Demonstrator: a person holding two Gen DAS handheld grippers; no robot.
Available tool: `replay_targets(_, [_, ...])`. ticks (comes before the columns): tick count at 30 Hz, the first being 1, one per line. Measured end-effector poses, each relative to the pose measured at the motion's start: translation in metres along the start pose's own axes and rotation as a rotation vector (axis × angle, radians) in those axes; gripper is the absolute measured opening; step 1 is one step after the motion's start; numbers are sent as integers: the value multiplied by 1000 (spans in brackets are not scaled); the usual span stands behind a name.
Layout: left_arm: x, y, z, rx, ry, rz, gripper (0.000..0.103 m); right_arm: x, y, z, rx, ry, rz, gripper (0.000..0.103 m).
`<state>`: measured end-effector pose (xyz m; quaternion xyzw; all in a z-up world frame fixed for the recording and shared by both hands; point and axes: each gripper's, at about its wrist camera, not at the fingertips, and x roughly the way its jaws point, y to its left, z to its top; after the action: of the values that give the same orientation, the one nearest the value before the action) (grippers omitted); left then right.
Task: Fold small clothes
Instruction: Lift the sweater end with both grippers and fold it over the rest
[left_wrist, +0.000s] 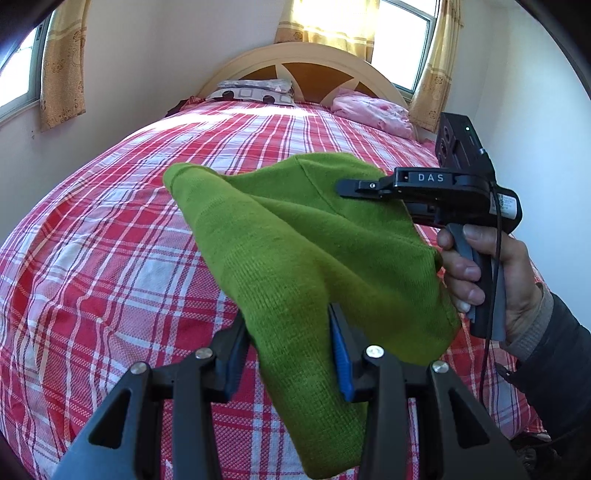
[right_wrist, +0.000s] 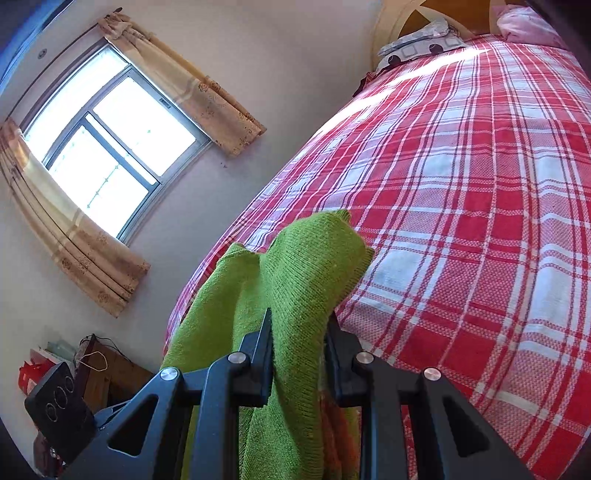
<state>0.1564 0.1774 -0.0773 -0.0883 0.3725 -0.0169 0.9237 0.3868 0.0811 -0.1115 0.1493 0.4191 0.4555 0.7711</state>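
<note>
1. One garment is in play: a green knitted garment (left_wrist: 295, 243), held up in the air above the bed (left_wrist: 110, 229) between the two grippers.
2. There are two grippers. The left gripper (left_wrist: 288, 354) has its fingers narrowed onto a bunched fold of the green knit, with blue pads (left_wrist: 341, 365) showing on the inner faces.
3. The right gripper (right_wrist: 299, 354) likewise has its fingers closed on a thick fold of the same garment; in the left wrist view its black body, marked "DAS", reaches in from the right, and its tips lie against the upper right part of the cloth.
4. One hand (left_wrist: 491, 273) is visible, wrapped around the right gripper's grey handle, with a dark sleeve behind it.
5. The garment is a bright, fine-ribbed knit in a single olive-lime green. It hangs slack between the two grips, with a deep crease down the middle and a seam line near the top; one rounded corner sticks out at the upper left.
6. The bed carries one red-and-white plaid sheet. At its head lie two things: a grey patterned pillow (left_wrist: 255, 90) and a pink bundle of cloth (left_wrist: 373, 110).
7. Two windows with yellow curtains (left_wrist: 62, 62) show in the left wrist view.
</note>
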Motion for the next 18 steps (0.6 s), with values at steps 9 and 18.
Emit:
replay_targets(9, [2, 16, -17, -28, 25, 22, 42, 26, 7, -7, -10, 41, -1, 24])
replay_targets(18, [13, 29, -38, -51, 64, 23, 43, 40, -1, -10, -2, 60, -22, 24])
